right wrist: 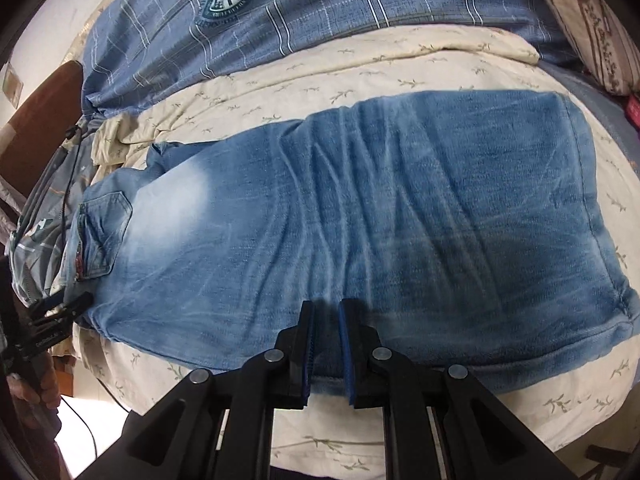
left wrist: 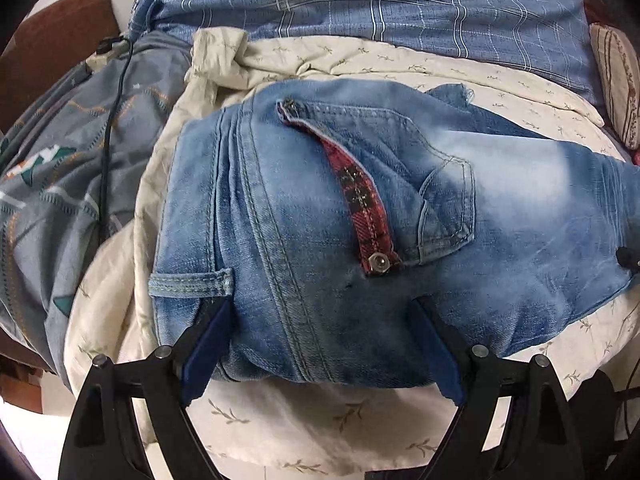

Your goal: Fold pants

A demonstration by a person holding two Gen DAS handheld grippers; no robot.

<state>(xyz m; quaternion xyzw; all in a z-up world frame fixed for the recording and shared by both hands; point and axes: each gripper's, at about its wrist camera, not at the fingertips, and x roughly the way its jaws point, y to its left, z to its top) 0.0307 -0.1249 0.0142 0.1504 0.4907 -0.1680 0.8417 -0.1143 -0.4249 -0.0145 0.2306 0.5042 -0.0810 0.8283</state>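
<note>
Faded blue jeans (right wrist: pixel 360 216) lie flat across the cream bedspread, waist to the left, leg hems to the right. In the left wrist view the waistband end (left wrist: pixel 320 240) shows a back pocket and a red plaid strip (left wrist: pixel 360 196) with a metal snap. My left gripper (left wrist: pixel 320 308) is open, its blue-padded fingers (left wrist: pixel 204 344) spread wide over the near edge of the waist. My right gripper (right wrist: pixel 326 312) has its jaws nearly closed with a narrow gap, resting on the near edge of the legs; whether it pinches denim is unclear. The left gripper also shows in the right wrist view (right wrist: pixel 68 308).
A blue plaid quilt (right wrist: pixel 320 12) lies along the far side. A grey patterned cloth (left wrist: pixel 60 184) with a black cable (left wrist: pixel 112 128) sits left of the jeans. A floral pillow (right wrist: pixel 592 28) is at the far right. The bed's near edge (right wrist: pixel 360 440) is just below the grippers.
</note>
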